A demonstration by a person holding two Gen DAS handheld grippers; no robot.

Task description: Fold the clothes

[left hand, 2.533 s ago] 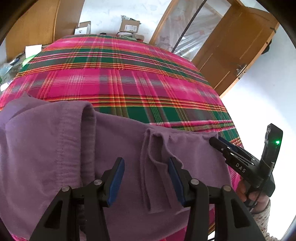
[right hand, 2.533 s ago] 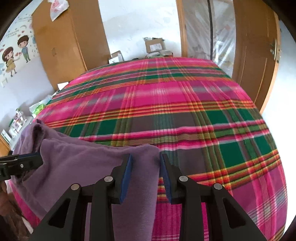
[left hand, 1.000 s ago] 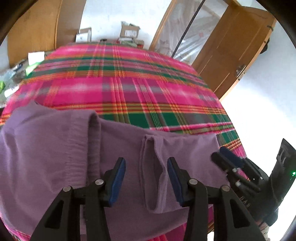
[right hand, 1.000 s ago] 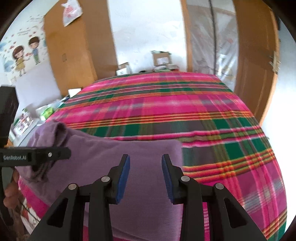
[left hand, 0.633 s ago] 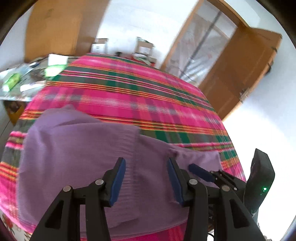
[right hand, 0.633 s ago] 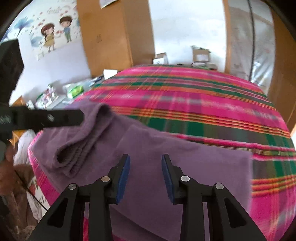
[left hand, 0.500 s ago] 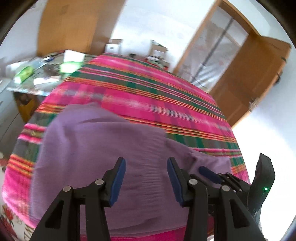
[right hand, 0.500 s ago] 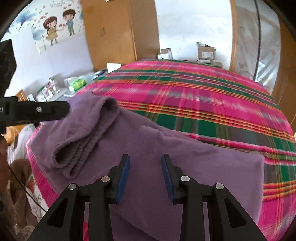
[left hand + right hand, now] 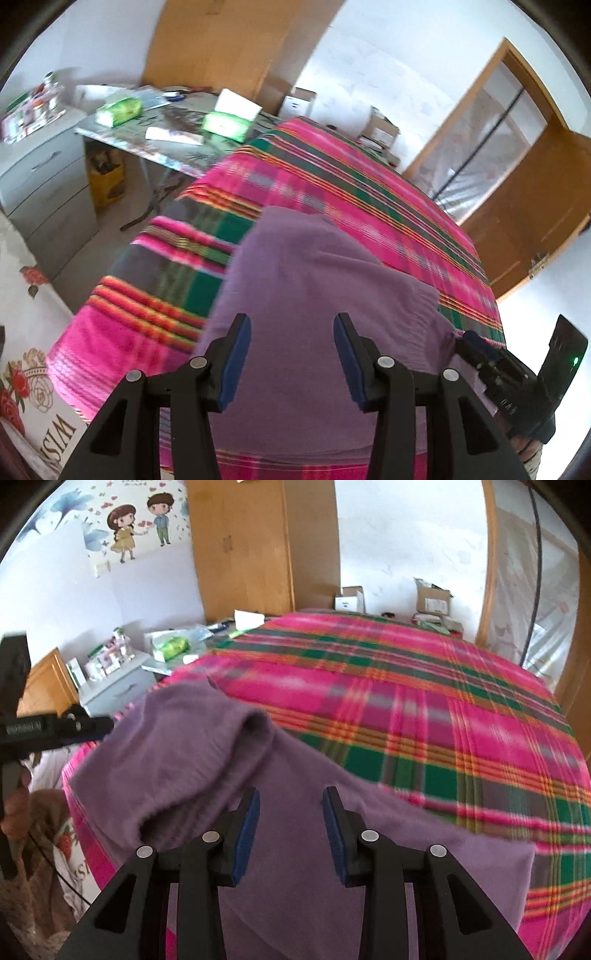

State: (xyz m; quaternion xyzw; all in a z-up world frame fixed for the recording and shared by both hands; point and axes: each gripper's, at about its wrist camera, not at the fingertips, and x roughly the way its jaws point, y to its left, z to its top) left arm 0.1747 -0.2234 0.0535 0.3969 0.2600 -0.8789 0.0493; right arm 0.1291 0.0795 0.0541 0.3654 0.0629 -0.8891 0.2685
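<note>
Plaid bedspread (image 9: 424, 716) carried a purple garment (image 9: 295, 849); left gripper (image 9: 291, 354) and right gripper (image 9: 290, 830) hovered open, gripping nothing.

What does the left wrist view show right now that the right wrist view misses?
Only the left wrist view shows the open left gripper head-on, the bed's near corner, a grey drawer unit and the right gripper from the side. Only the right wrist view shows the open right gripper head-on, the cartoon wall sticker and the garment's bunched fold. Both show the purple garment on the plaid bedspread, neither gripper pinching it.
</note>
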